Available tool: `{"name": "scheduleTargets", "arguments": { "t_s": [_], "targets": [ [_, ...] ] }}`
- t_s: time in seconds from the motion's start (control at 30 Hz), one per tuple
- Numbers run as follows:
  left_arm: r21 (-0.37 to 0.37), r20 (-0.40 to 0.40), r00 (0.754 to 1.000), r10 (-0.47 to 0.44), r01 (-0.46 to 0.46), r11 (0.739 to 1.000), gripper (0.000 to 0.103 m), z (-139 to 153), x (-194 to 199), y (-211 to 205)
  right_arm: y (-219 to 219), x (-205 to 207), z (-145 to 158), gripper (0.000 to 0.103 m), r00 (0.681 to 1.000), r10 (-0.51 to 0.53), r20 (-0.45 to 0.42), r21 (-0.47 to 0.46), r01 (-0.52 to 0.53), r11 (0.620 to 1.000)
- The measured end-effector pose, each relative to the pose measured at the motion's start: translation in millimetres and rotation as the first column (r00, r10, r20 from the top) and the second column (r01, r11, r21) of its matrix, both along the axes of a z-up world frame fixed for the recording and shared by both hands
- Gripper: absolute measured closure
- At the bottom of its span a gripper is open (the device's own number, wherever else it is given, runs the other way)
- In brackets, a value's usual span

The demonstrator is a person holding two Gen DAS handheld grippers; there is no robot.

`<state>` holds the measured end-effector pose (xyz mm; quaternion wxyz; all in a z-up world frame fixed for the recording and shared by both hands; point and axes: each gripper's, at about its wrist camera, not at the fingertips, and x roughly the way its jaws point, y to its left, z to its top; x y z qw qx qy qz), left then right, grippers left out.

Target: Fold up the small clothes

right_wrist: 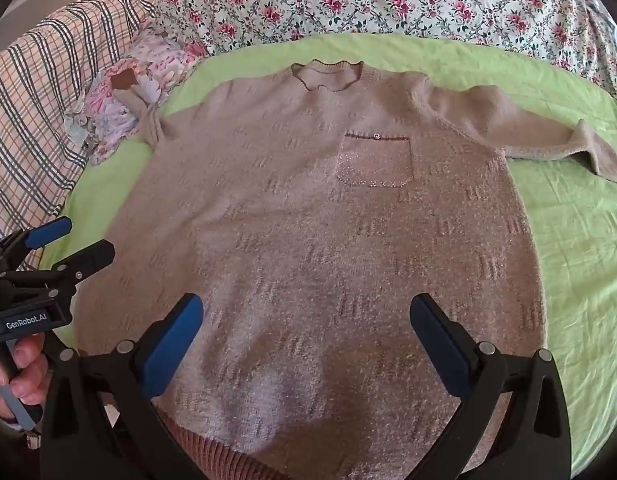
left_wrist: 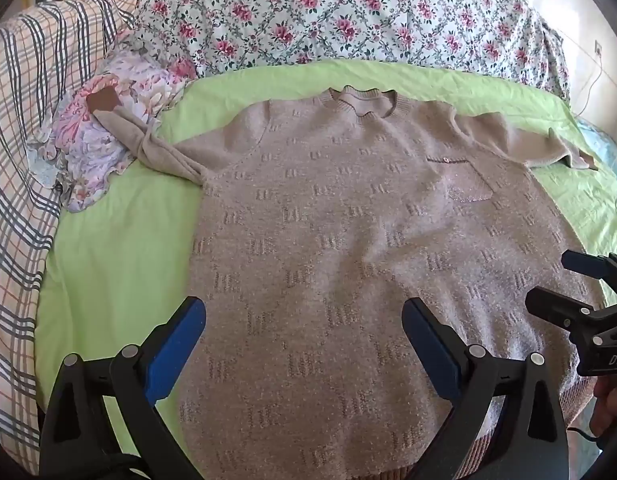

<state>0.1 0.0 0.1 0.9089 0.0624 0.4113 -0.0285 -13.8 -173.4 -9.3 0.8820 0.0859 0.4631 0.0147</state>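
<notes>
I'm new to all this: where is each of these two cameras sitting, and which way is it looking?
Left wrist view: rides on the left gripper, looking forward over the sweater from its hem; its open fingers frame the bottom, the right gripper at the right edge.
Right wrist view: rides on the right gripper, same direction, nearer the pocket; the left gripper and the hand holding it show at left.
Shared: sweater, green sheet, floral quilt.
</notes>
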Motion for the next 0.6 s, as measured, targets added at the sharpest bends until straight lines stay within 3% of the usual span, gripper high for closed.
{"name": "scheduleTargets", "arguments": {
  "t_s": [0.6],
  "targets": [
    [-0.009,-0.003,1.0,-0.002,0.002,1.0,0.004,2.3,4.2,1.6,1.7,4.7,-1.1,0.0,1.0,0.002,0.0,0.001,-0.002,1.0]
  ]
}}
